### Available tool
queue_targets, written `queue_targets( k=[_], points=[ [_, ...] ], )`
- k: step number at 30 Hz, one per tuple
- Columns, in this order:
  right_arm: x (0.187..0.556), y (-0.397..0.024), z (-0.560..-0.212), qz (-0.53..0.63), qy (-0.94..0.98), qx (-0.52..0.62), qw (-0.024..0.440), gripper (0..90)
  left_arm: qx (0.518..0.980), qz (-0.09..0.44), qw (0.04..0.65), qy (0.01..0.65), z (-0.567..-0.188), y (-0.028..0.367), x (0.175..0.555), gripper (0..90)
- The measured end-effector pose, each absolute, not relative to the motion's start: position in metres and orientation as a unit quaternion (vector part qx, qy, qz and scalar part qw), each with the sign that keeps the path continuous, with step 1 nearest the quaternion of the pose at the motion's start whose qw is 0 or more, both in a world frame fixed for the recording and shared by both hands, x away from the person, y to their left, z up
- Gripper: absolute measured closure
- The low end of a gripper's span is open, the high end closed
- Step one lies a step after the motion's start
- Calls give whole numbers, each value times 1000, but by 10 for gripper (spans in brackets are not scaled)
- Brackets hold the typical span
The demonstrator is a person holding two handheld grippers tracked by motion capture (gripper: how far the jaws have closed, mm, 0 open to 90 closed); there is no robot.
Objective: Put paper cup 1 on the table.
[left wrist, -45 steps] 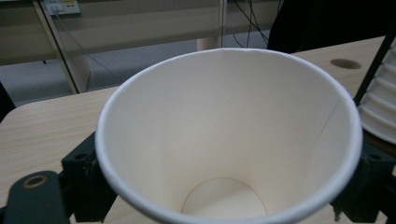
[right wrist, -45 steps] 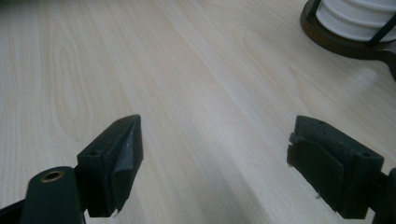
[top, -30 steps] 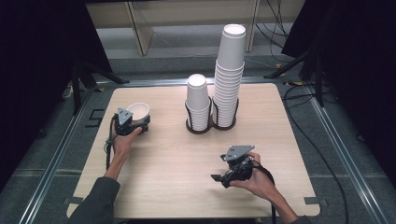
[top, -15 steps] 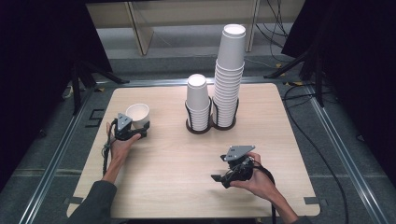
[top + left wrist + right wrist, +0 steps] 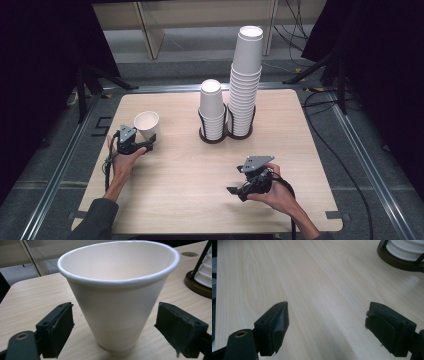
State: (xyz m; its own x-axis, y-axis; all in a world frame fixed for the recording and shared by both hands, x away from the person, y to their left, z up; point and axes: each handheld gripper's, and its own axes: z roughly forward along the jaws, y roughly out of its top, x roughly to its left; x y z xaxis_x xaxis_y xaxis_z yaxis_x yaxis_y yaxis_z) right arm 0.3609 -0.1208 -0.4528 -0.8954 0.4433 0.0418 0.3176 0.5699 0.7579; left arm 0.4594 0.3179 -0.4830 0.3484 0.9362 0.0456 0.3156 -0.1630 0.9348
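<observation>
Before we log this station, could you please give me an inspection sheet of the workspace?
Surface: wooden table, no spills seen.
Job's things: single paper cup upright near the left edge; short stack and tall stack in a dark holder.
Clutter: nothing seen.
Grippers: left gripper has just been closing, cup between its jaws, pads not touching; right gripper open over bare table.
Cables: gripper cable trails along the left forearm; floor cables beyond the right edge.
Surroundings: dark curtains, metal frame.

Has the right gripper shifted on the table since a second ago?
No. The right gripper sits in the same spot, at the same gap from the cup rack in the high view, jaws open.
</observation>
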Motion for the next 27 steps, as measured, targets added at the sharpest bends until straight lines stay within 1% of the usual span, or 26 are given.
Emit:
queue_targets(
  k=[7,10,13,15,16,18,20,21,22,24,25,27],
  points=[
    [361,-123,-451,415,880,220,75,188,680,333,462,461,-472,318,444,141],
    [362,-124,-450,419,877,222,78,188,684,334,467,451,-465,314,433,141],
    [363,-128,-448,423,872,230,82,188,680,325,476,453,-456,311,414,141],
    [364,-129,-447,425,871,231,86,188,681,319,482,450,-454,310,410,140],
    [364,-131,-445,429,866,243,86,188,678,324,487,446,-449,308,400,141],
    [366,-132,-444,433,863,245,90,188,678,326,486,444,-446,306,395,141],
    [367,-137,-440,440,854,259,96,188,680,323,495,434,-442,300,380,141],
    [367,-137,-440,440,854,259,96,188,680,323,495,434,-442,300,380,141],
    [370,-139,-437,447,847,267,107,188,684,318,496,431,-441,295,371,141],
    [371,-141,-435,450,844,269,114,189,683,314,499,431,-441,293,366,142],
    [371,-142,-434,455,839,277,109,190,682,310,503,430,-441,291,362,141],
    [373,-144,-431,455,837,280,120,190,683,300,510,429,-441,287,355,143]
  ],
)
